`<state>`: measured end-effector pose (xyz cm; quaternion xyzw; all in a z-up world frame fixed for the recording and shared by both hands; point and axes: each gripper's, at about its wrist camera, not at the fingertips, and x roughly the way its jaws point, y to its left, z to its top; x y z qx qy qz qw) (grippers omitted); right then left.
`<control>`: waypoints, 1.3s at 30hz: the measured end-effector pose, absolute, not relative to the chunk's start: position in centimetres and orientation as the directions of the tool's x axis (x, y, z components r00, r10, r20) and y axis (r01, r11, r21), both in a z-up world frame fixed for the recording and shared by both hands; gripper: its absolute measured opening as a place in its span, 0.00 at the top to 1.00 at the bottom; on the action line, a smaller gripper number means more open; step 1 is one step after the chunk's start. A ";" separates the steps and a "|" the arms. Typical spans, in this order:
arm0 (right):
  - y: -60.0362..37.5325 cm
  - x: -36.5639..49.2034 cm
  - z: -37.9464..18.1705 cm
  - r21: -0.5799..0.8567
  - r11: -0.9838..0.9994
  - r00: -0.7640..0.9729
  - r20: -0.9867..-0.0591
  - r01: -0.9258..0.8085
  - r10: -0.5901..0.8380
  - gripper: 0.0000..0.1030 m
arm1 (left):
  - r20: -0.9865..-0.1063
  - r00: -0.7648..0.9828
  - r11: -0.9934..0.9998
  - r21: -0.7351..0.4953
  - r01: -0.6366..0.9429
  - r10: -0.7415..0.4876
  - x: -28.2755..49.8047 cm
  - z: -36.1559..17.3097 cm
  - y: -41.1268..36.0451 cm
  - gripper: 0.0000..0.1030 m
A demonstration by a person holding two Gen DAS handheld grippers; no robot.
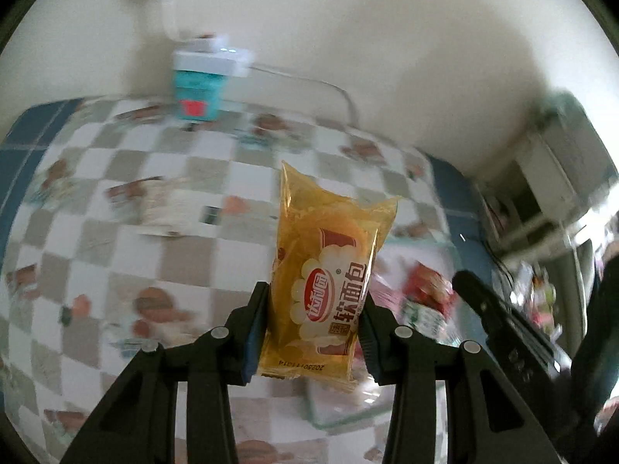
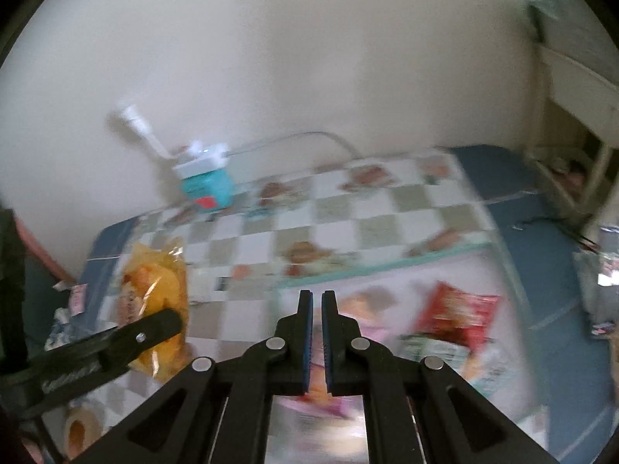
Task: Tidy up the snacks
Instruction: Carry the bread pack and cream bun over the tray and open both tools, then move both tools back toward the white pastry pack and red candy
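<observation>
While the left gripper (image 1: 313,317) pinches the yellow soft-bread packet (image 1: 329,270) upright between its fingers — lifted for sorting, likely — the right gripper (image 2: 317,332) hovers nearly closed, empty.

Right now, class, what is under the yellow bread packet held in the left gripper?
The bread packet in the left gripper hangs above the checked tablecloth and a clear tray's rim; whatever lies directly beneath is covered.
</observation>
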<state>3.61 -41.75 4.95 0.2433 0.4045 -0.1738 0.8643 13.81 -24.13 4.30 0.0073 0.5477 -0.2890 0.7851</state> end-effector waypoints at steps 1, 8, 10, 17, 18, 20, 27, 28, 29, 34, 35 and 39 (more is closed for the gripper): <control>-42.4 3.1 4.7 0.280 0.814 0.607 -0.787 0.510 -0.109 0.95 | -0.865 0.222 0.825 -0.308 0.475 -0.451 13.4 4.1 -24.9 0.57; -44.2 1.0 2.1 0.240 0.804 0.551 -0.824 0.544 -0.127 0.95 | -0.871 0.199 0.803 -0.296 0.517 -0.449 12.6 2.8 -27.6 0.57; -44.2 0.9 1.3 0.238 0.799 0.539 -0.833 0.552 -0.124 0.95 | -0.882 0.191 0.807 -0.283 0.519 -0.432 12.6 1.9 -28.3 0.57; -44.4 0.4 -0.6 0.221 0.790 0.495 -0.861 0.572 -0.118 0.95 | -0.893 0.193 0.776 -0.226 0.589 -0.407 11.1 -0.7 -32.0 0.56; -44.5 0.4 -0.9 0.218 0.788 0.488 -0.865 0.576 -0.118 0.95 | -0.895 0.184 0.768 -0.225 0.600 -0.406 10.9 -1.1 -32.3 0.54; -44.6 0.4 -1.5 0.212 0.785 0.475 -0.872 0.582 -0.117 0.95 | -0.897 0.169 0.758 -0.231 0.610 -0.409 10.9 -1.5 -32.6 0.29; -43.9 0.9 -2.1 0.194 0.786 0.449 -0.886 0.587 -0.117 0.94 | -0.891 0.201 0.814 -0.255 0.522 -0.408 13.6 0.1 -29.3 0.18; -43.6 1.1 -2.1 0.191 0.789 0.446 -0.887 0.584 -0.116 0.94 | -0.893 0.217 0.833 -0.248 0.495 -0.395 14.3 0.3 -28.3 0.17; -43.3 1.3 -2.0 0.188 0.793 0.445 -0.888 0.580 -0.115 0.94 | -0.896 0.238 0.855 -0.236 0.463 -0.376 15.0 0.5 -27.0 0.15; -41.0 2.7 -1.7 0.199 0.810 0.452 -0.888 0.552 -0.090 0.69 | -0.905 0.351 0.956 -0.162 0.243 -0.242 18.4 0.8 -18.4 0.10; -40.4 3.0 -1.5 0.202 0.817 0.456 -0.886 0.540 -0.083 0.61 | -0.911 0.356 0.970 -0.148 0.193 -0.210 19.0 0.5 -16.5 0.10; -36.7 4.9 -0.8 0.199 0.864 0.476 -0.878 0.463 -0.053 0.58 | -0.926 0.366 0.995 -0.092 0.023 -0.094 21.2 -0.3 -9.3 0.10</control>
